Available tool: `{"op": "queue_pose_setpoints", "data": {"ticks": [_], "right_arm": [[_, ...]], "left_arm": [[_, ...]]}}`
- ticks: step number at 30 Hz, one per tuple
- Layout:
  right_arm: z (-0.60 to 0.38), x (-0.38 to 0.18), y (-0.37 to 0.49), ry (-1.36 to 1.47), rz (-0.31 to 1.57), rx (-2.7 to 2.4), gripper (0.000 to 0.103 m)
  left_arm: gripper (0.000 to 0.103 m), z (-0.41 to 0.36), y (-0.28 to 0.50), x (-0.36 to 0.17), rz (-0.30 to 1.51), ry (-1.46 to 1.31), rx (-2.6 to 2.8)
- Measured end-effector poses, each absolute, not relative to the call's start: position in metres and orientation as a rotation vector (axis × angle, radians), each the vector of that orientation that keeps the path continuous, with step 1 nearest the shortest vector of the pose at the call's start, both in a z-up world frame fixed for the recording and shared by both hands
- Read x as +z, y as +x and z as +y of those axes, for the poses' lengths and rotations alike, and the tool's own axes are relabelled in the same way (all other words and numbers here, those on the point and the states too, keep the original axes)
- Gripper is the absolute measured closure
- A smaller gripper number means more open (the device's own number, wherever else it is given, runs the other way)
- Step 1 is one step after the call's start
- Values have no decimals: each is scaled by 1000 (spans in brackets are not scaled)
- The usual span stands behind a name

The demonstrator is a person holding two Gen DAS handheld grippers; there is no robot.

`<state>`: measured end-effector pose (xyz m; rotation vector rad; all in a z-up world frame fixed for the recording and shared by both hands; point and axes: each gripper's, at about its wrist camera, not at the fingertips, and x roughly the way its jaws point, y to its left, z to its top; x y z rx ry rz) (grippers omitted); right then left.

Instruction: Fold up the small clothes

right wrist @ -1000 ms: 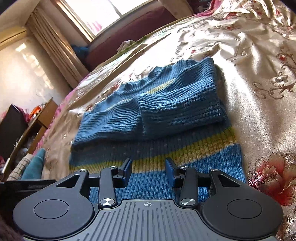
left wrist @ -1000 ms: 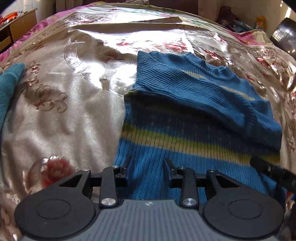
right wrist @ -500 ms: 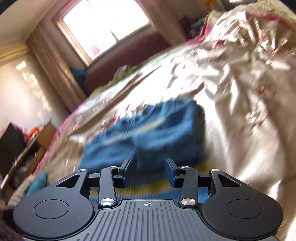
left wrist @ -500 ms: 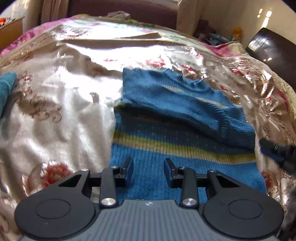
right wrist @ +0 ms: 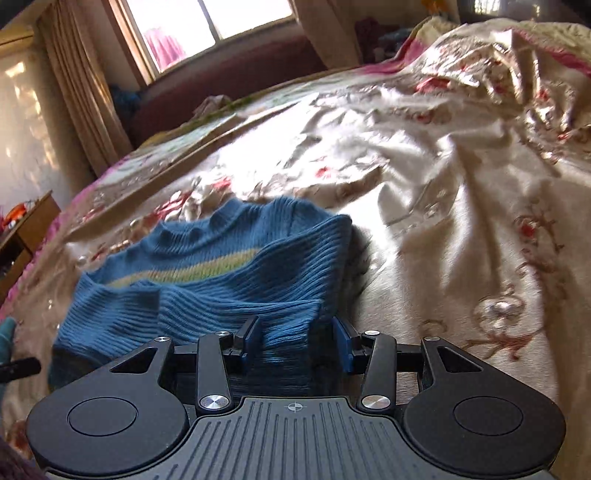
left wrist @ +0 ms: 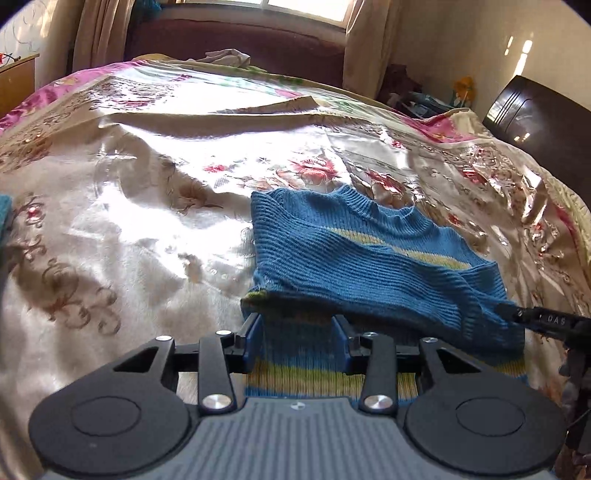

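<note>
sweater dead ahead on bed, hem edge crosswise | my left gripper wide open astride hem | right gripper same, holding nothing

The frame is filled by a bed covered with a shiny cream satin bedspread patterned with red flowers and edged in pink. A bright window is seen at the top, flanked by beige curtains, with a dark maroon sill ledge below it. A wooden cabinet is placed at the left edge, a dark headboard at the upper right. Strong sunlight is thrown across the cloth and walls
</note>
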<state>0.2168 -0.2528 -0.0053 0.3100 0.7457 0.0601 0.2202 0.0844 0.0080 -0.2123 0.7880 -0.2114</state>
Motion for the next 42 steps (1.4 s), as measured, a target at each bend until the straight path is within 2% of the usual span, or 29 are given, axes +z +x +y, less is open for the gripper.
{"op": "queue_pose_setpoints", "data": {"ticks": [4,6,11,15,30,32,34,37,42], "right_arm": [[-242,12,213,244,722,60,84],[-239,23,215,231,714,71,86],[-233,41,226,177,729,78,86],[-229,28,224,141,777,87,82],[-239,12,222,88,786,124,80],[-242,13,221,112,778,124,82],[-244,18,220,136,770,127,99],[-242,36,222,189,745,167,100],[-251,76,238,286,590,162,101]], "left_arm": [[59,81,225,4,785,-198,-230],[59,80,227,2,784,-194,-236],[59,83,229,4,770,-218,-239],[58,87,228,4,765,-233,-239],[58,91,226,-4,787,-219,-240],[58,89,226,-5,790,-218,-242],[58,87,227,-4,788,-214,-245],[58,87,229,0,772,-206,-244],[58,85,236,11,712,-203,-228]]}}
